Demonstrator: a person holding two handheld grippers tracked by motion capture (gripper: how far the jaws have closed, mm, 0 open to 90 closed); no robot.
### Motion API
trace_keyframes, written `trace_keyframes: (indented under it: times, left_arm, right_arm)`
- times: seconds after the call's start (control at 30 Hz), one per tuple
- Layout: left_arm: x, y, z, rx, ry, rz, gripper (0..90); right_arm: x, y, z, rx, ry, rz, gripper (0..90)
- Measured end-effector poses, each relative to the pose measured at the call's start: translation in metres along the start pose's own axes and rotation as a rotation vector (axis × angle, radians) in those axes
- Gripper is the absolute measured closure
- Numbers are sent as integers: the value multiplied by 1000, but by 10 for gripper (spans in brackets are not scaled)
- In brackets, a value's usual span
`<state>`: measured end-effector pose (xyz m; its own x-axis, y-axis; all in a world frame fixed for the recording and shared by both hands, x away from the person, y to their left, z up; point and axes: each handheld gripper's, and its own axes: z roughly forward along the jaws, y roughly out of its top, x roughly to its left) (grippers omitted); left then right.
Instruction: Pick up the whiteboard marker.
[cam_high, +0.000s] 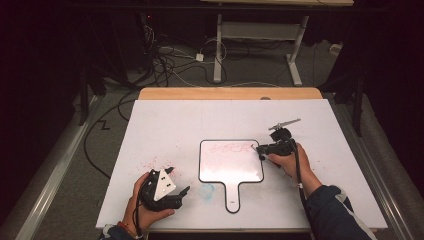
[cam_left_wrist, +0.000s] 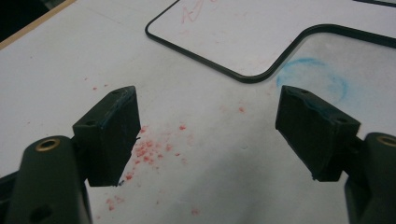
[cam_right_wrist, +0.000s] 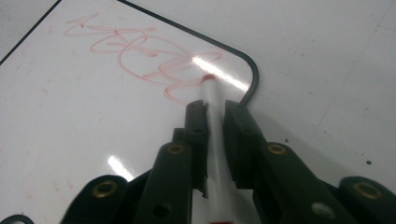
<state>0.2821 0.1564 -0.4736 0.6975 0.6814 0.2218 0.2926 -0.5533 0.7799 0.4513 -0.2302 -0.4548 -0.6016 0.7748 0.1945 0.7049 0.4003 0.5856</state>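
Observation:
A small whiteboard (cam_high: 231, 165) with a black rim and a handle lies in the middle of the table. Red scribbles (cam_right_wrist: 140, 56) run along its far edge. My right gripper (cam_high: 259, 148) is shut on a white marker (cam_right_wrist: 214, 112) with a red tip, and the tip touches the board near its far right corner, at the end of the scribble. My left gripper (cam_high: 185, 192) rests near the table's front left, to the left of the board's handle (cam_high: 233, 197). Its jaws stand wide open with nothing between the pads (cam_left_wrist: 114, 133), over the bare table.
The table (cam_high: 170, 125) is covered in white. Red specks (cam_left_wrist: 149, 149) lie on it beneath the left gripper, and a blue smudge (cam_left_wrist: 310, 77) sits beside the board's handle. Cables and a desk frame (cam_high: 260, 45) stand on the floor beyond the far edge.

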Motion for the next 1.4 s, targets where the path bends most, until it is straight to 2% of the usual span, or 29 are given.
trace_keyframes:
  times: [0.07, 0.17, 0.2, 0.23, 0.27, 0.3, 0.33, 0.37, 0.4, 0.47, 0.5, 0.53, 0.57, 0.6, 0.63, 0.67, 0.73, 0.77, 0.83, 0.87, 0.93, 1.03, 1.07, 1.1, 1.13, 1.2, 1.27, 1.3, 1.4]
  left_arm:
    - [0, 0, 1, 6, -6, -4, 211]
    - [1, 1, 3, 14, -13, -14, 212]
    - [1, 2, 3, 13, -21, -25, 214]
    - [2, 3, 4, 8, -26, -28, 214]
    - [3, 5, 5, 9, -39, -56, 214]
    - [4, 7, 5, -1, -45, -76, 239]
    - [8, 14, 6, -36, -75, -118, 241]
    - [8, 14, 6, -36, -75, -118, 241]
    - [10, 20, 6, -55, -88, -143, 250]
    - [11, 32, 8, -102, -127, -176, 258]
    - [9, 47, 12, -145, -157, -185, 263]
    - [9, 47, 12, -145, -157, -185, 268]
    - [7, 54, 15, -164, -179, -190, 268]
    - [1, 71, 24, -187, -214, -193, 271]
    - [-3, 80, 29, -198, -237, -195, 274]
    - [-3, 80, 29, -198, -237, -195, 278]
    - [-16, 102, 48, -213, -291, -199, 287]
    - [-16, 102, 48, -213, -291, -199, 297]
    - [-24, 112, 61, -220, -334, -212, 299]
    - [-27, 117, 66, -218, -349, -215, 332]
    - [-35, 125, 79, -234, -395, -219, 343]
    - [-35, 129, 84, -244, -420, -240, 399]
    - [-35, 130, 86, -253, -436, -254, 399]
    - [-33, 132, 89, -268, -472, -263, 427]
    - [-33, 133, 90, -273, -475, -259, 489]
    - [-34, 134, 91, -266, -465, -254, 528]
    - [-34, 135, 94, -271, -479, -254, 583]
    - [-35, 137, 94, -275, -462, -239, 619]
    - [-34, 138, 94, -269, -455, -224, 682]
  right_arm:
    - [-1, 0, 0, 6, 7, -6, 816]
    - [2, 1, -1, 12, -12, -34, 816]
    - [5, 2, -5, -14, -23, -41, 817]
    - [5, 2, -5, -14, -23, -41, 817]
    - [6, 2, -9, -41, -19, -46, 816]
    - [12, 3, -19, -99, -9, -62, 816]
    - [16, 4, -25, -123, 0, -68, 816]
    - [20, 4, -30, -149, 10, -80, 816]
    - [24, 4, -35, -178, 19, -94, 816]
    - [35, 4, -43, -233, 33, -122, 817]
    - [40, 3, -47, -261, 44, -135, 817]
    - [46, 2, -50, -286, 53, -139, 817]
    - [46, 2, -50, -286, 53, -139, 817]
    - [58, 1, -54, -330, 74, -158, 817]
    - [64, 0, -55, -347, 78, -169, 816]
    - [64, 0, -55, -347, 78, -169, 816]
    - [81, -3, -57, -389, 99, -197, 817]
    - [81, -3, -57, -389, 99, -197, 817]
    - [89, -5, -58, -421, 127, -219, 817]
    - [95, -7, -60, -443, 140, -235, 817]
    - [98, -9, -62, -465, 144, -235, 817]
    - [99, -12, -63, -480, 158, -234, 817]
    - [100, -13, -64, -488, 147, -239, 817]
    - [100, -15, -66, -501, 143, -239, 817]
    - [99, -16, -66, -506, 134, -241, 817]
    - [97, -17, -68, -519, 132, -247, 817]
    - [96, -18, -69, -524, 131, -247, 816]
    - [96, -20, -71, -529, 108, -261, 817]
    - [97, -22, -73, -539, 82, -284, 817]
